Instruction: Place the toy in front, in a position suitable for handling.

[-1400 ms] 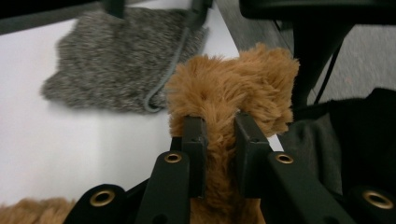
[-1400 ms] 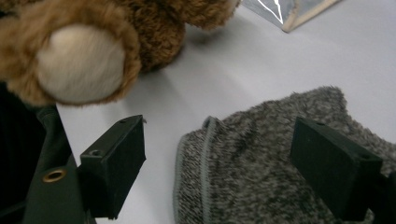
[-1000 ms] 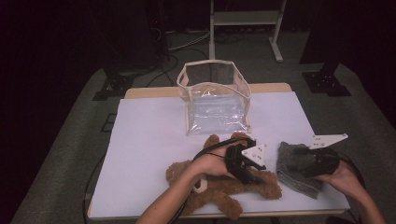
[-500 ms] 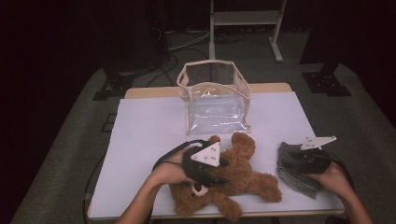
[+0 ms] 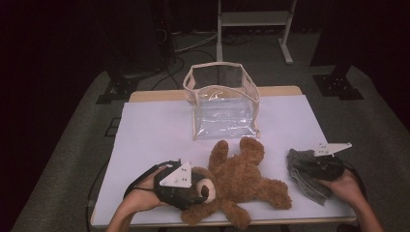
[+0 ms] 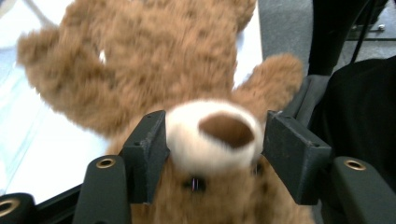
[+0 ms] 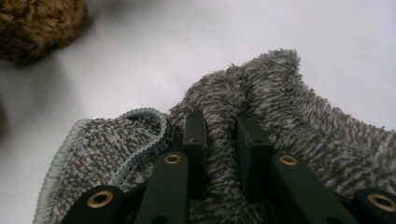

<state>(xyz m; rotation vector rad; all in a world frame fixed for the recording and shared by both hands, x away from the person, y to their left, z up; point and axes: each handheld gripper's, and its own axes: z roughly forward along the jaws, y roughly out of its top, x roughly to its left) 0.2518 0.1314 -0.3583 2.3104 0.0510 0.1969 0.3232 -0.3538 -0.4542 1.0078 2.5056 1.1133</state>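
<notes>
A brown teddy bear (image 5: 241, 176) lies on its back near the front edge of the white table (image 5: 145, 135), head toward the person's left and legs toward the right. The left gripper (image 5: 200, 192) sits at the bear's head, and in the left gripper view its 2 black jaws stand wide apart on either side of the white muzzle (image 6: 215, 135), one jaw touching the fur and the other just beside it. At the right side of the table a grey fuzzy cloth (image 5: 304, 176) lies crumpled, well apart from the bear's head and near its foot. The right gripper (image 5: 302, 168) rests on it, and in the right gripper view the jaws are pinched on a raised fold of the cloth (image 7: 280, 107). A clear plastic bag (image 5: 222, 104) with a pale trim stands upright and open behind the bear, near the table's far edge.
</notes>
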